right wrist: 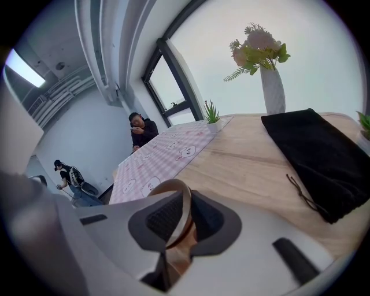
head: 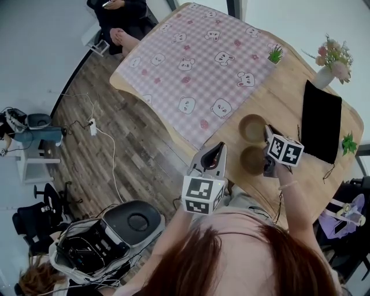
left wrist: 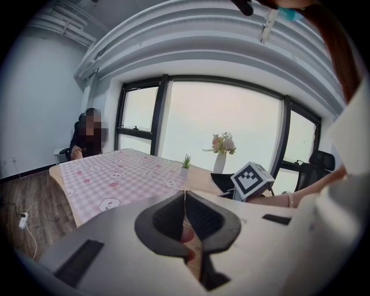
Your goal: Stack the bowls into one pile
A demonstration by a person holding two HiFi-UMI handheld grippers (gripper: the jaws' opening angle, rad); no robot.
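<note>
Right tool [right wrist: 184, 201]: mine, jaws narrow, set astride the rim of the near bowl [head: 252, 160]; the rim leans on one pad, with a thin gap at the other, so I have no firm grip on it.
Left tool [left wrist: 185, 195]: mine, jaws together at the tips, nothing between them; it hangs over the worktop's near edge, apart from both bowls.
Near bowl: brown, upright, standing on bare wood close to the worktop's [head: 283, 98] near edge.
Far bowl [head: 252, 127]: brown, upright, empty, just beside the near bowl on the side away from the near edge, at the cloth's border.
Stack: none; the two bowls stand side by side, neither inside the other.
Cloth [head: 196, 58]: pink check with bear prints, covering the worktop's left end.
Pouch [head: 321, 121]: black, flat, with a cord, lying toward the worktop's right edge, well apart from the bowls.
Vase [head: 322, 76]: white, holding flowers, at the far right corner, beyond the pouch.
Plant [head: 276, 54]: small, green, at the far edge by the cloth's corner.
Person [head: 121, 14]: seated at the worktop's left end, in dark clothes.
</note>
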